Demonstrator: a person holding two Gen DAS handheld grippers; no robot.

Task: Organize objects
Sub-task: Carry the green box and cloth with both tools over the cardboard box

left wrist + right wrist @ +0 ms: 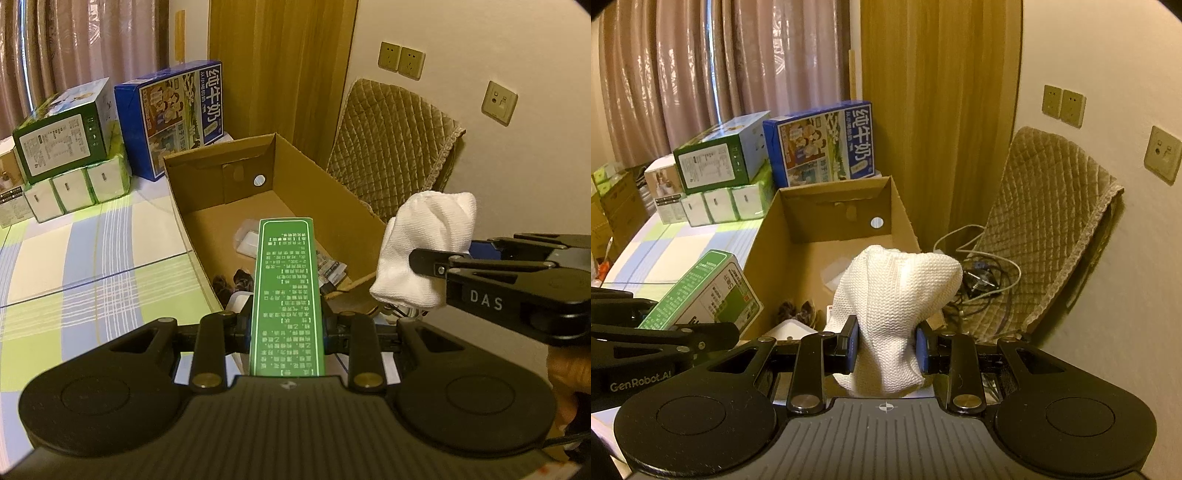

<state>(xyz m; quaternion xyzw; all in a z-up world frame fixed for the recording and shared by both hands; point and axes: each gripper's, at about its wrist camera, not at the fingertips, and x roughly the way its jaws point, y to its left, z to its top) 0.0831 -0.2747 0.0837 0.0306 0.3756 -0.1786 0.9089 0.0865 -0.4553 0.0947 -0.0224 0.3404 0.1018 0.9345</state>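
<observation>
**A:** ok so what's each hand got here? Left gripper (287, 328) is clamped tight on a green medicine box (286, 291), narrow printed side facing up, sticking out forward over the near end of the open cardboard box (218, 206). In the right wrist view you can see the same green box (705, 295) from the side, tilted, just left of the carton's wall.

**B:** yep, and the right gripper (886, 349) has its fingers squeezed in on a white knitted cloth (897, 306), bunched up, looks like a sock or rag, can't tell which. It's held up in the air over the carton's right-hand near corner. From the left cam the cloth (424, 251) sits off to the right, apart from the green box.

**A:** what's already in the carton? I see a small clear plastic packet (249, 236) on the bottom, some dark fuzzy bits (232, 282), a white flat thing near the front and some printed packs by the right wall. Too hidden behind the green box to name properly.

**B:** same. Around it: blue milk carton case (823, 144) standing right behind the carton, green and white box (720, 158) stacked on tissue packs (724, 206) to the left, all on the checked table cover (74, 258). Right side there's a quilted brown chair cover (1052, 229) against the wall with a tangle of cables (982, 273) beside the carton.

**A:** curtains (701, 66) behind everything, wall sockets (1063, 105) up right.
</observation>
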